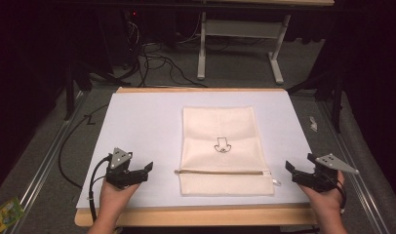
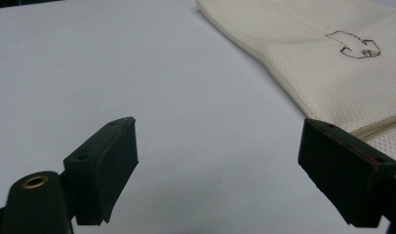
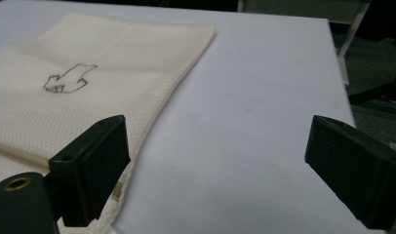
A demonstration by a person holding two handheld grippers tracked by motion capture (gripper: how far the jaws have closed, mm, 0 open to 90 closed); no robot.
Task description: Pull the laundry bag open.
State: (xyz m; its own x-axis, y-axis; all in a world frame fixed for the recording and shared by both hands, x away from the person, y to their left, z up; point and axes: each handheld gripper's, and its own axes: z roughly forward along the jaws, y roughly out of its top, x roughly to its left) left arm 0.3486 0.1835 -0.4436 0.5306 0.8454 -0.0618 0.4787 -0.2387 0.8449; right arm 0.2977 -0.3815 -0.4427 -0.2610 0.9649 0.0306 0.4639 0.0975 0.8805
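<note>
While both jaws are spread and empty, bring your left hand-held gripper (image 1: 137, 171) and right hand-held gripper (image 1: 297, 173) inward evenly toward the cream zip pouch (image 1: 224, 148) lying flat mid-surface (image 1: 137, 122), likely gripping near its zipper (image 1: 220, 171).

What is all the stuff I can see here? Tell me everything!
Cloth bag: one, cream, lying flat mid-table, with a small dark drawing and a zipper near the front edge.
Table: one, white top with wooden edges.
Cables: several, black, on the floor behind the table.
Stand legs: grey, on the far floor.
Packet: one, green and yellow, floor at lower left.
Left claw: black, open, left of the bag, held in a hand.
Right claw: black, open, right of the bag, held in a hand.
</note>
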